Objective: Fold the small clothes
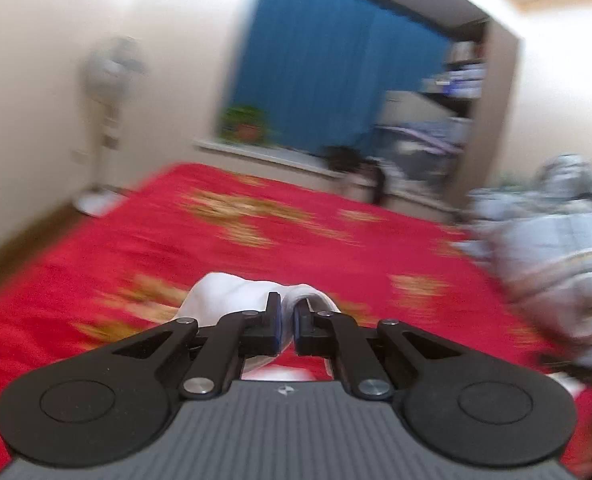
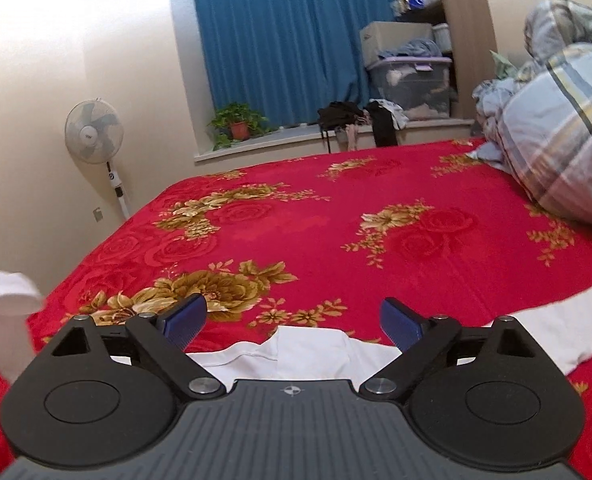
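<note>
A white garment [image 2: 312, 348] lies on the red flowered bedspread [image 2: 316, 216] just under my right gripper [image 2: 292, 316], which stands open above its collar with nothing between the blue pads. One sleeve [image 2: 568, 328] stretches out to the right. At the left edge of the right wrist view, a lifted part of the white cloth [image 2: 4, 292] hangs in the air. In the blurred left wrist view, my left gripper [image 1: 288, 304] is shut on a bunched fold of the white garment [image 1: 224, 296], held above the bedspread [image 1: 296, 232].
A plaid quilt and pillow [image 2: 556, 132] are piled on the bed's right side. A standing fan [image 2: 94, 132] is by the left wall. On the window ledge behind the bed are a potted plant [image 2: 238, 122], dark clothes [image 2: 344, 114] and a storage box [image 2: 410, 80].
</note>
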